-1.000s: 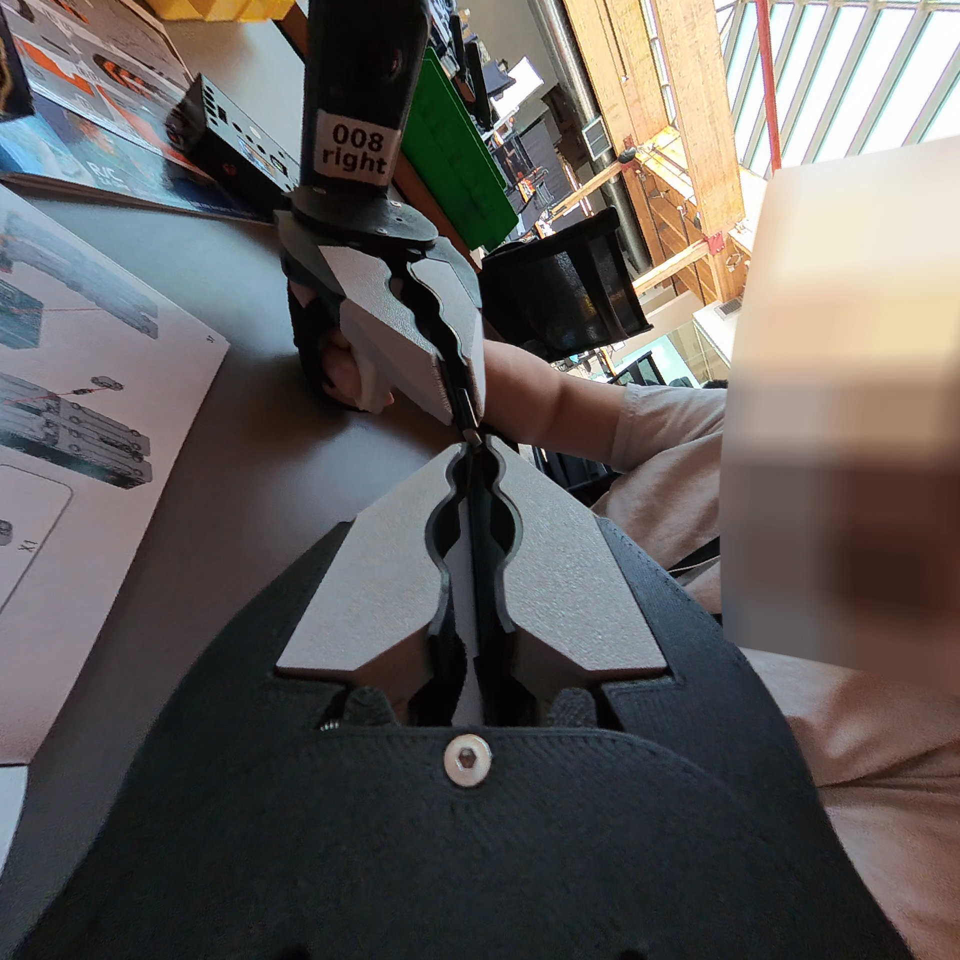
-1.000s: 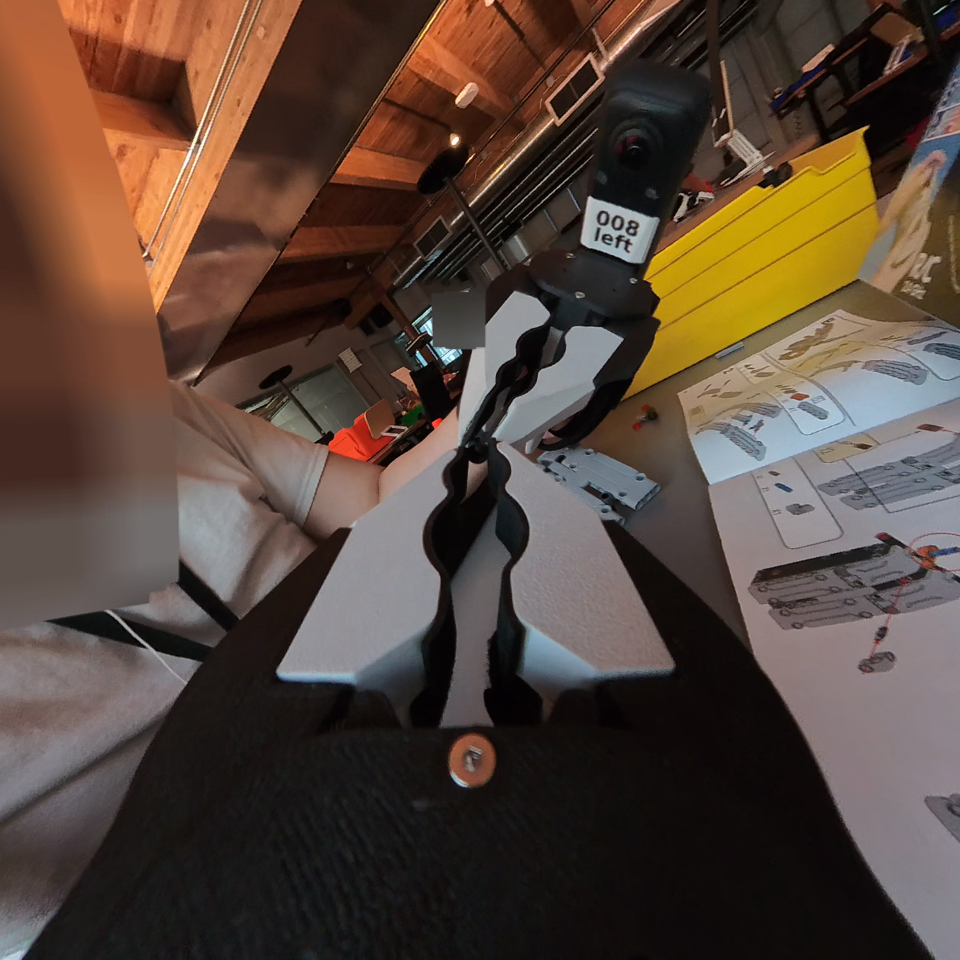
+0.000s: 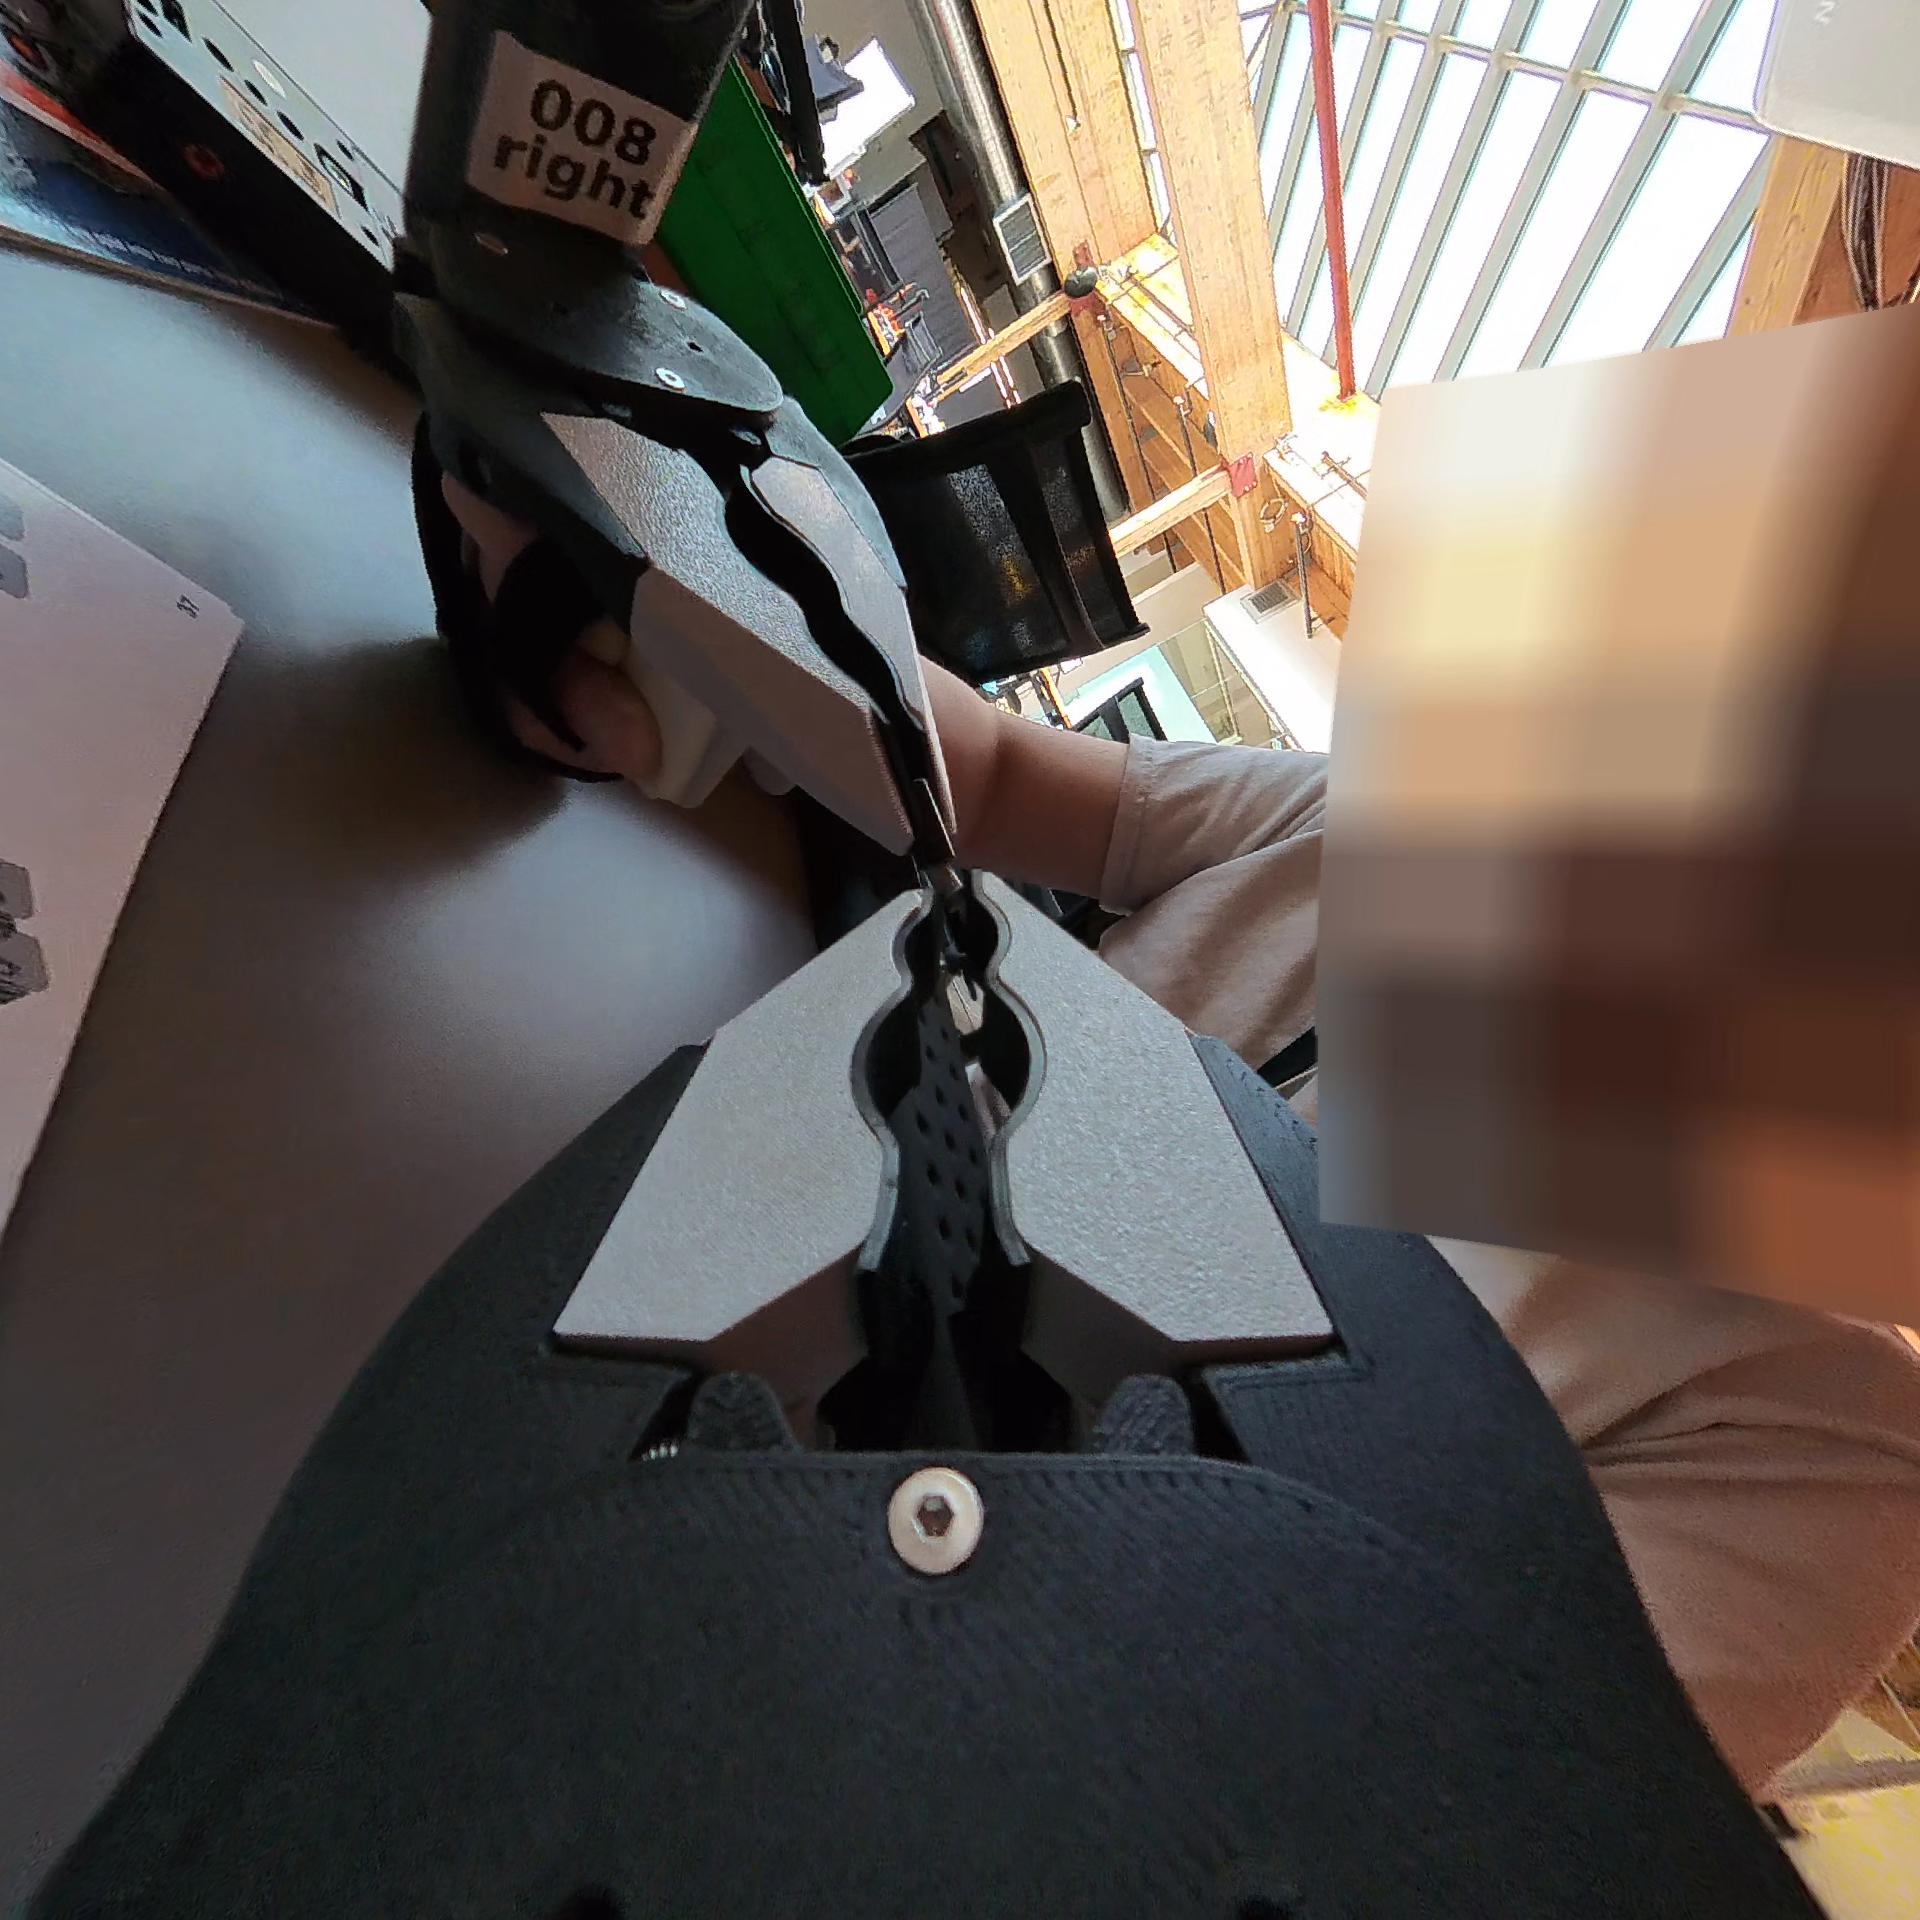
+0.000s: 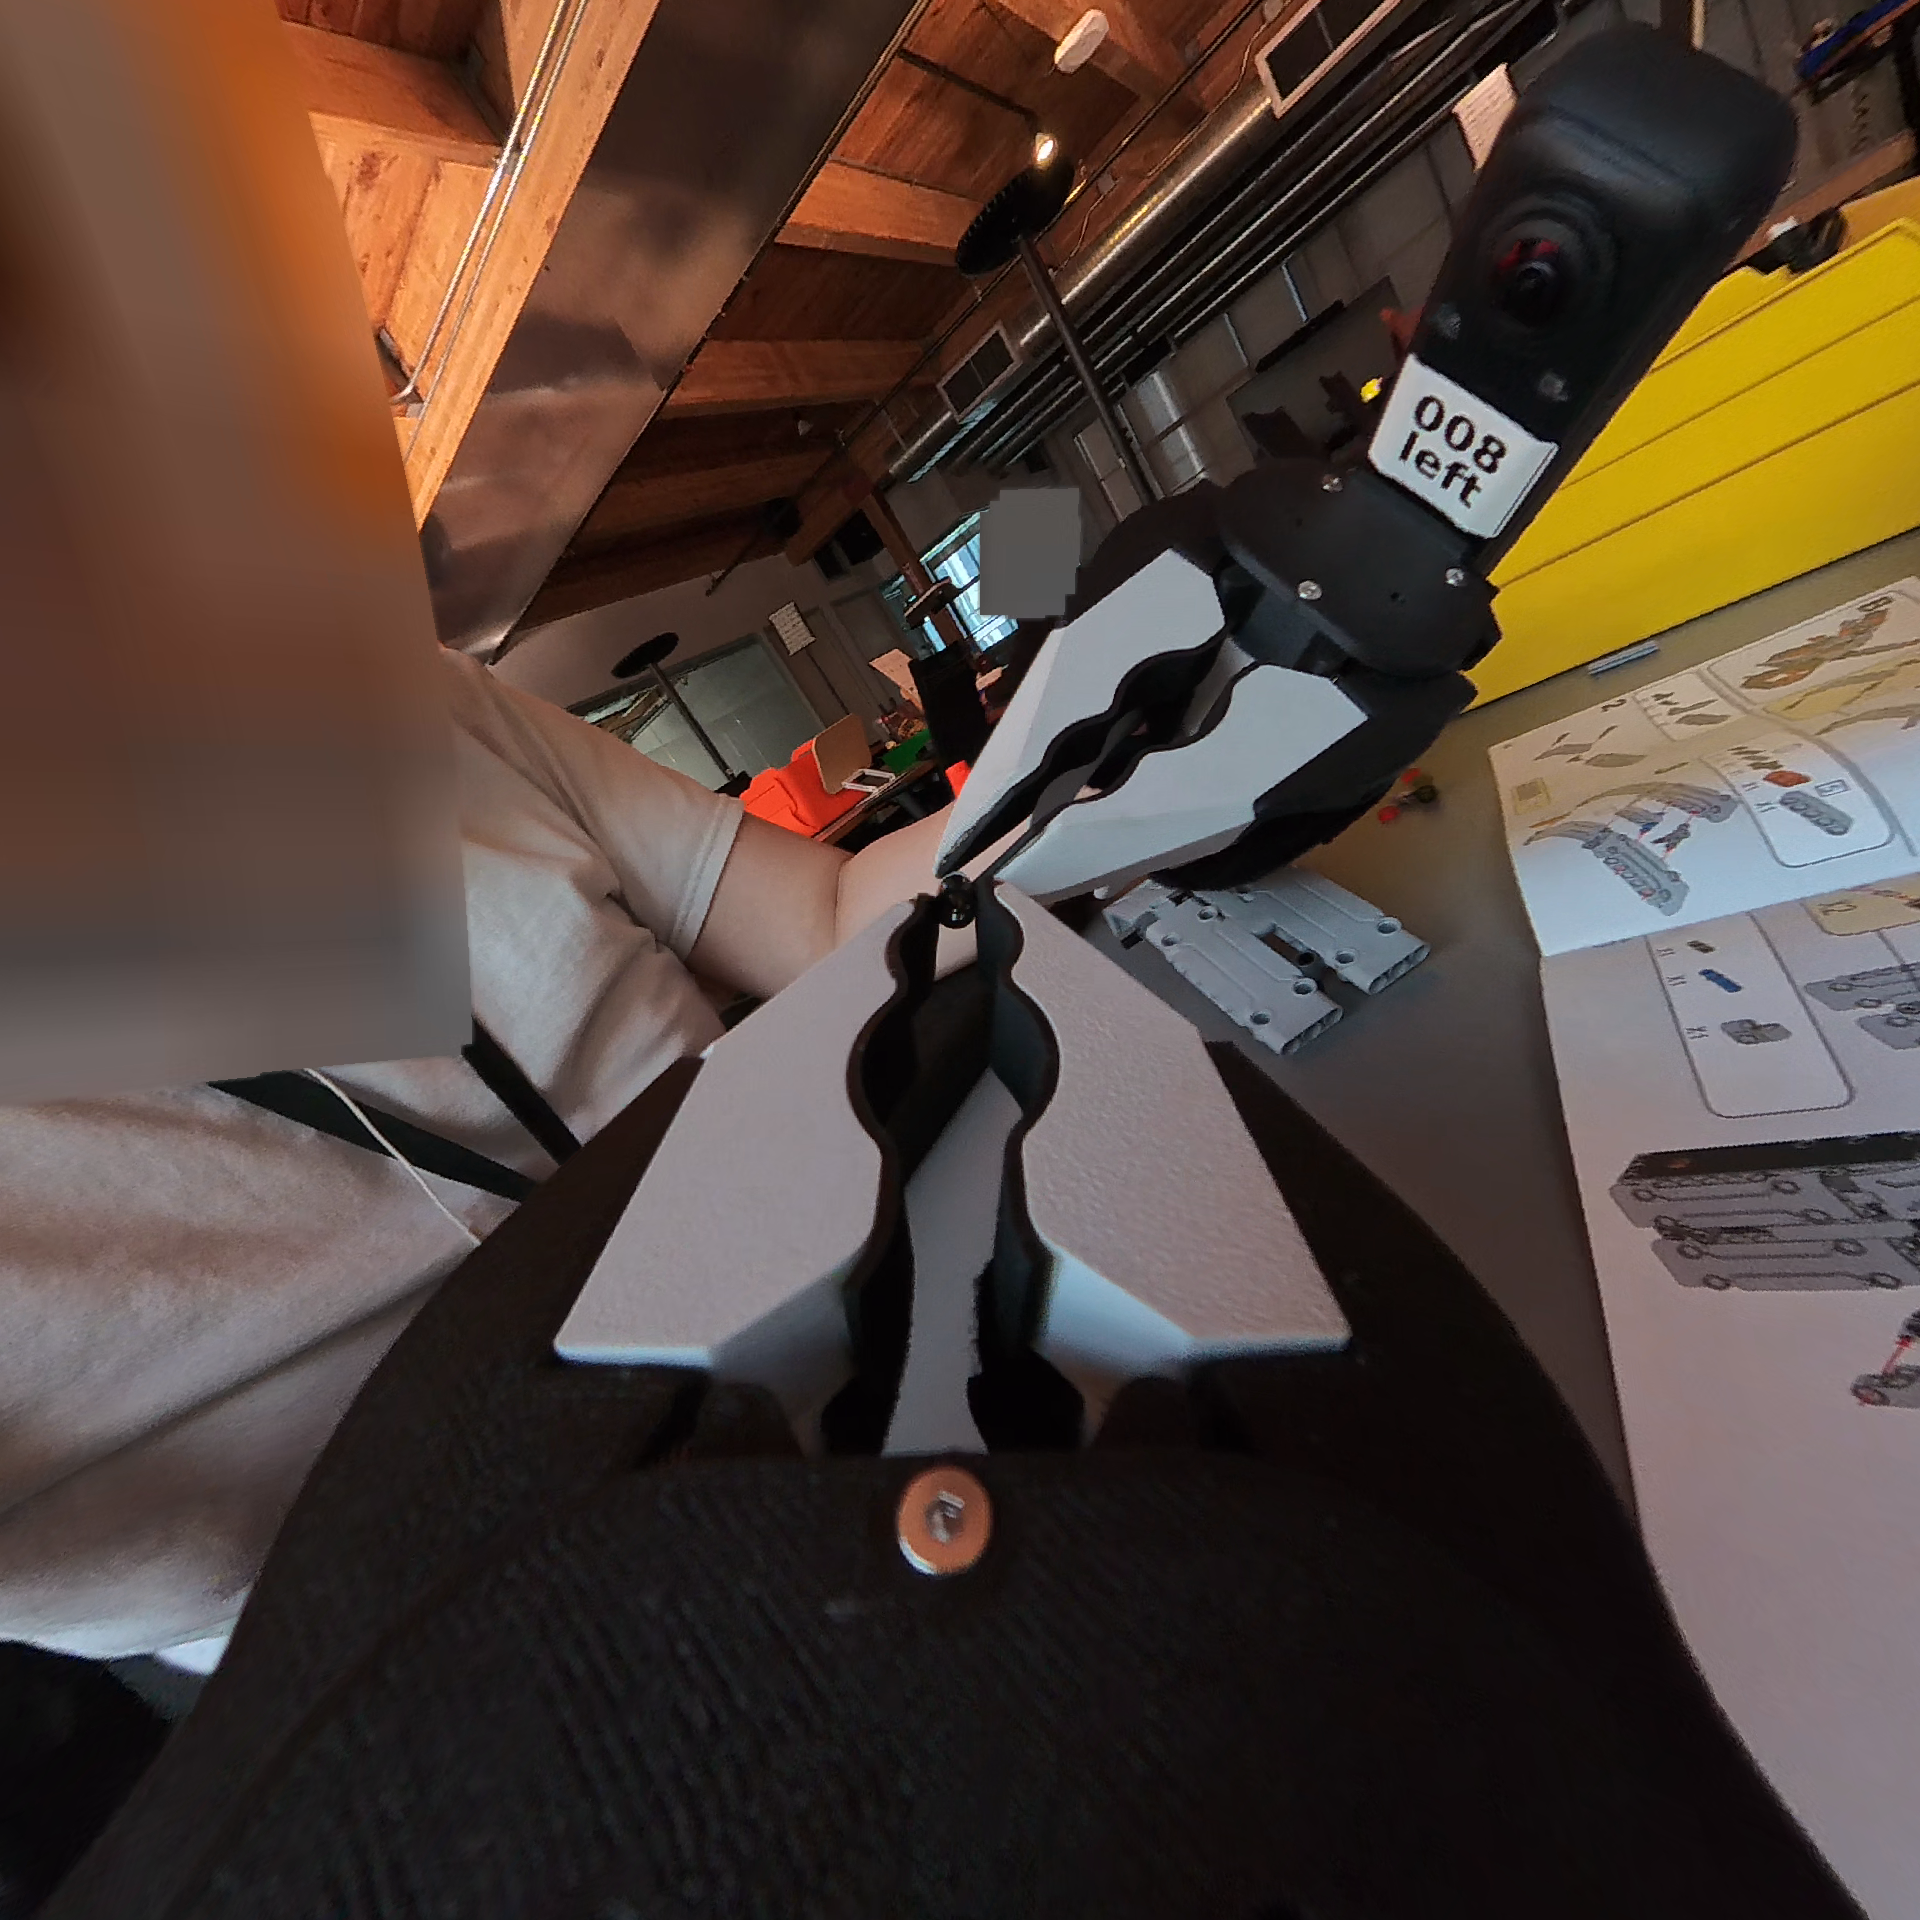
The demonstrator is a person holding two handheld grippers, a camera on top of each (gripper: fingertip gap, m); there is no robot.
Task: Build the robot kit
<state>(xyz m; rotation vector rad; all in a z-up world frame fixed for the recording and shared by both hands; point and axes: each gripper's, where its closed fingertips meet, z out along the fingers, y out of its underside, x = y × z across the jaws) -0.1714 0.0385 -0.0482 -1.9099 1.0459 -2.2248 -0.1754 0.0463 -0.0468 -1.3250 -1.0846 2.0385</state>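
Right wrist view: small black pin, long axis unclear, pinched tip-to-tip between closed right gripper and closed left gripper (closer than earlier).

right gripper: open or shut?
Shut: the right gripper pinches a small black part at its tips, which meet the left gripper.
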